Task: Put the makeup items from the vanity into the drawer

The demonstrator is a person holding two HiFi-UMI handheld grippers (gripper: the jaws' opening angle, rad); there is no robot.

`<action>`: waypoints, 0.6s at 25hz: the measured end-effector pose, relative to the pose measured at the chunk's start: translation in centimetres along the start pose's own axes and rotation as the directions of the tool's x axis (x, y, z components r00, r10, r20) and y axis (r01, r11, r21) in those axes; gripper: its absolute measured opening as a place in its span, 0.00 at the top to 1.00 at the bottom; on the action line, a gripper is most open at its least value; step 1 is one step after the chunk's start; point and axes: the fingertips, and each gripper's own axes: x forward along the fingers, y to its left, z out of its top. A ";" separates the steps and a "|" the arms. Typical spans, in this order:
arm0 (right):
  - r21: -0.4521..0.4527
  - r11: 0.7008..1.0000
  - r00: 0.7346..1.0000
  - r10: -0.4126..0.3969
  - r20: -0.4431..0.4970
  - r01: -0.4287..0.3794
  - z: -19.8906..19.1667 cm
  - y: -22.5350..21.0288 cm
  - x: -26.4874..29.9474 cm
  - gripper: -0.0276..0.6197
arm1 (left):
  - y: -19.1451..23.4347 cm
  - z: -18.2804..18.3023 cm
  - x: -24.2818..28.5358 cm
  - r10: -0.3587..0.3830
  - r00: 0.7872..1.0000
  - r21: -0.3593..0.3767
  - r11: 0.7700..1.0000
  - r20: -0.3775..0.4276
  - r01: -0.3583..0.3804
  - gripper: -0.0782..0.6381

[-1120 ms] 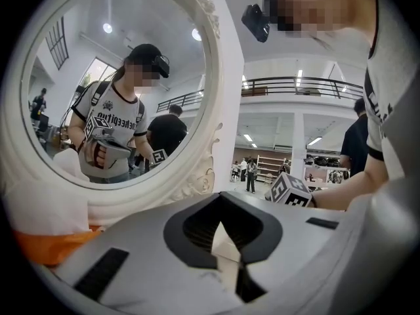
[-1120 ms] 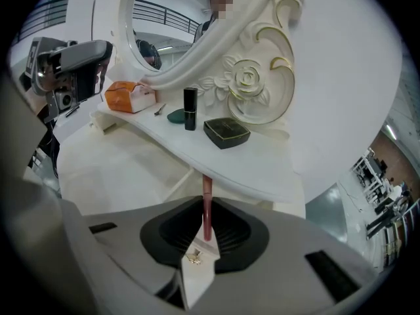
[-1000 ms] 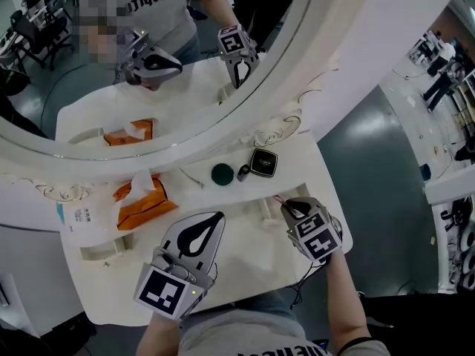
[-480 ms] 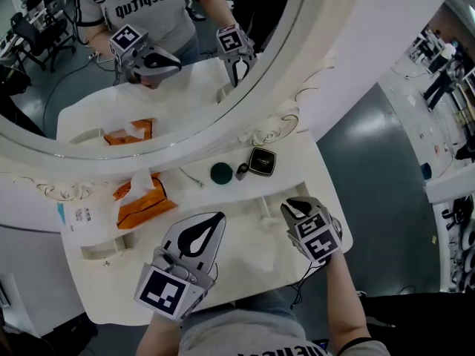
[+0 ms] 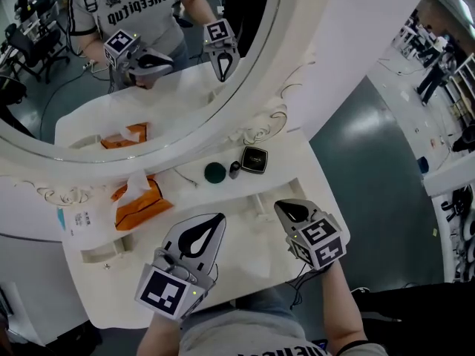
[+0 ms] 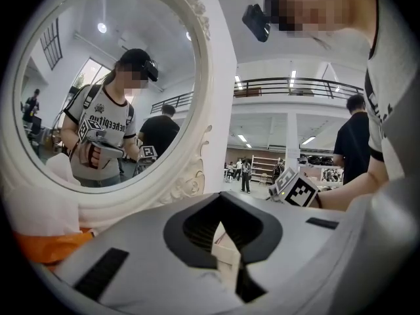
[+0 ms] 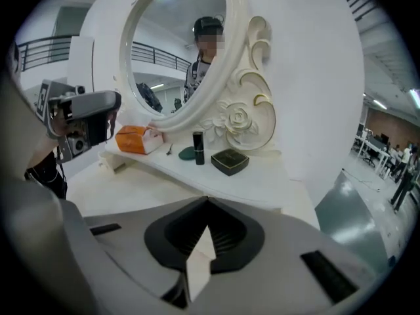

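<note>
At the back of the white vanity top (image 5: 245, 254), below the mirror, stand a dark green round case (image 5: 214, 172), a small dark lipstick (image 5: 234, 170) and a black square compact (image 5: 254, 159). The right gripper view shows them ahead: lipstick (image 7: 198, 147) upright, compact (image 7: 230, 161), green case (image 7: 186, 153). My right gripper (image 5: 286, 207) hovers over the front right of the top, shut and holding nothing, short of the items. My left gripper (image 5: 220, 217) is over the front middle, jaws together and bare. Both jaw tips (image 6: 220, 194) (image 7: 207, 199) meet.
An orange tissue pack (image 5: 137, 202) lies at the left, with a thin stick (image 5: 185, 176) next to it. The oval mirror (image 5: 148, 65) rises just behind the items. White handle pieces (image 5: 257, 201) stick up near the right gripper. Grey floor (image 5: 371, 154) drops off to the right.
The right gripper's jaws have come together and it has drawn slightly left and back from the items. The left gripper has stayed put. The items have not moved.
</note>
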 end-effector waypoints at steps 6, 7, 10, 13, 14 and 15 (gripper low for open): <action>0.076 0.996 0.988 0.033 0.150 -0.045 1.9 2.4 -2.2 0.94 | -1.3 0.3 -0.1 -0.037 0.999 0.015 0.999 -0.001 0.037 0.87; 0.086 0.995 0.985 0.037 0.171 -0.052 2.2 2.7 -2.6 0.94 | -1.5 0.3 -0.1 -0.043 0.999 0.018 0.999 -0.001 0.043 0.87; 0.115 0.991 0.972 0.046 0.230 -0.074 3.0 3.8 -3.8 0.94 | -2.2 0.5 -0.2 -0.062 0.998 0.025 0.998 -0.001 0.062 0.87; 0.135 0.987 0.959 0.050 0.281 -0.091 3.8 4.7 -5.0 0.94 | -2.9 0.6 -0.3 -0.080 0.997 0.033 0.996 0.001 0.080 0.87; 0.139 0.986 0.954 0.049 0.296 -0.094 4.0 4.9 -5.3 0.94 | -3.1 0.7 -0.3 -0.086 0.996 0.040 0.996 0.007 0.085 0.87; 0.144 0.985 0.950 0.047 0.310 -0.096 4.2 5.1 -5.7 0.94 | -3.2 0.9 -0.4 -0.092 0.996 0.051 0.995 0.018 0.091 0.87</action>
